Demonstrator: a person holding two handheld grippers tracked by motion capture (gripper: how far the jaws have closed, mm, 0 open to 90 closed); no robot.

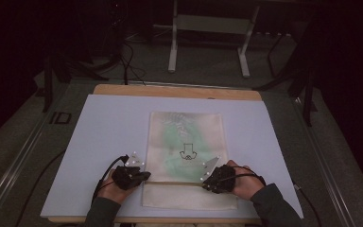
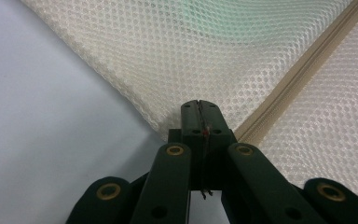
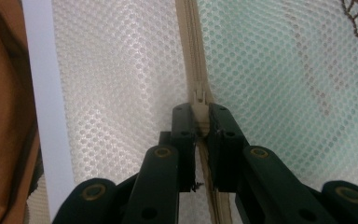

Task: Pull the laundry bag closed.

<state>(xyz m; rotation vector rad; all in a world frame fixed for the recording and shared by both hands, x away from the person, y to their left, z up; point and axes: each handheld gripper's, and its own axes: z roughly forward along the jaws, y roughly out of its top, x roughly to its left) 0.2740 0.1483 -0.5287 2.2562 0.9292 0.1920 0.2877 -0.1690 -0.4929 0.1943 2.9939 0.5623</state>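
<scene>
A cream mesh bag point(image 1: 186, 127) lies flat on a white sheet point(image 1: 104, 137), with something pale green inside and a small dark logo point(image 1: 186, 152) on it. A beige zipper point(image 1: 175, 182) runs across its near part. At the bag's left edge, by the zipper's end, my left gripper point(image 1: 146, 175) is shut; its jaws point(image 2: 199, 106) are pressed together on the mesh edge point(image 2: 168, 84). My right gripper point(image 1: 204, 181) is at the zipper's right end. Its jaws point(image 3: 200, 114) are shut on the zipper pull point(image 3: 199, 99), and the zipper tape point(image 3: 189, 42) runs straight ahead.
The white sheet covers a wooden tabletop point(image 1: 170, 91), whose brown edge point(image 3: 0, 93) shows beside the bag. Beyond the table stand a white metal frame point(image 1: 208, 28) and cables point(image 1: 127, 61) on the floor. Cables trail from both grippers near the front edge.
</scene>
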